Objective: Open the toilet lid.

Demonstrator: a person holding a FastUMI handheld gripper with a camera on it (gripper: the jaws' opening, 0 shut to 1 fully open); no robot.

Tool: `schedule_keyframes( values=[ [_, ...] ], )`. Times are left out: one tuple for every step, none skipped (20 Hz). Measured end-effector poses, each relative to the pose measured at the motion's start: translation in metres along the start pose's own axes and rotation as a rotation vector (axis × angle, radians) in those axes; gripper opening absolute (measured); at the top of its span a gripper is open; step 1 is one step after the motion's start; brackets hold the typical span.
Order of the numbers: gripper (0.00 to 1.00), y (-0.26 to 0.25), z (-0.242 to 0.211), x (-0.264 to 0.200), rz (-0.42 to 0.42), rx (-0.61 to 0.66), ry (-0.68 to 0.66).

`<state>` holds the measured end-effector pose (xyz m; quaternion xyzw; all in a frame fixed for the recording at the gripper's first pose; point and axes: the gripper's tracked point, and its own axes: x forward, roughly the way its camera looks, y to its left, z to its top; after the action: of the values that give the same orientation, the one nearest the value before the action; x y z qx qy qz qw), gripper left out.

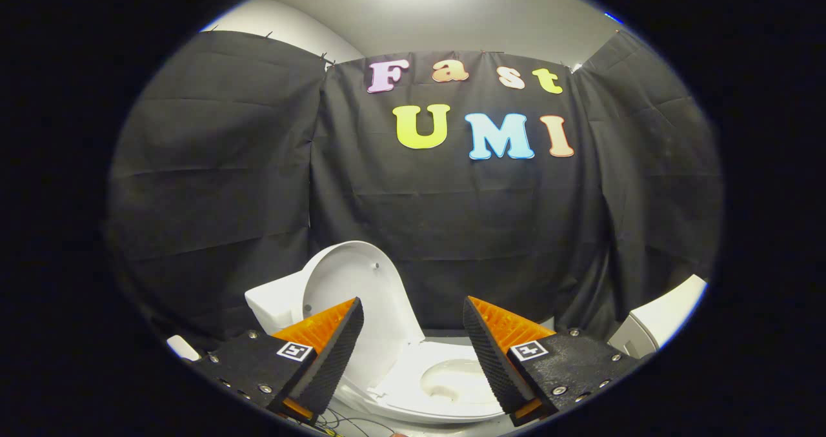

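Fingers (pixel 342 343) spread, gripping nothing | white toilet lid (pixel 358 295) — raised upright — seat (pixel 413 376) and bowl exposed

Grey floor (pixel 445 337) under the toilet (pixel 445 385) (lid (pixel 361 282) upright).

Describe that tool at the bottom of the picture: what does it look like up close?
The tool has two wedge-shaped fingers with ribbed inner faces. Each sits on a flat plate studded with small screws and bearing a square black-and-white marker. Thin wires trail beneath.
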<state>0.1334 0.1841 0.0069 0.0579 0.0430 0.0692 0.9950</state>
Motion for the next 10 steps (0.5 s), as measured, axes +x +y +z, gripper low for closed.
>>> schedule_keyframes(
  values=[
    [0.95, -0.013, 0.007, 0.001, -0.010, -0.010, -0.007],
    [0.95, -0.026, 0.014, 0.002, -0.021, -0.018, -0.014],
    [0.95, -0.038, 0.019, 0.003, -0.028, -0.019, -0.018],
    [0.95, -0.046, 0.024, 0.001, -0.027, -0.018, -0.025],
    [0.95, -0.053, 0.031, -0.001, -0.015, -0.013, -0.033],
    [0.95, -0.059, 0.036, -0.003, 0.006, -0.011, -0.042],
    [0.95, -0.068, 0.042, -0.005, 0.017, -0.014, -0.050],
    [0.95, -0.082, 0.049, -0.011, 0.011, -0.022, -0.064],
    [0.95, -0.098, 0.057, -0.016, -0.004, -0.035, -0.080],
    [0.95, -0.116, 0.067, -0.020, -0.029, -0.041, -0.104]
  ],
)
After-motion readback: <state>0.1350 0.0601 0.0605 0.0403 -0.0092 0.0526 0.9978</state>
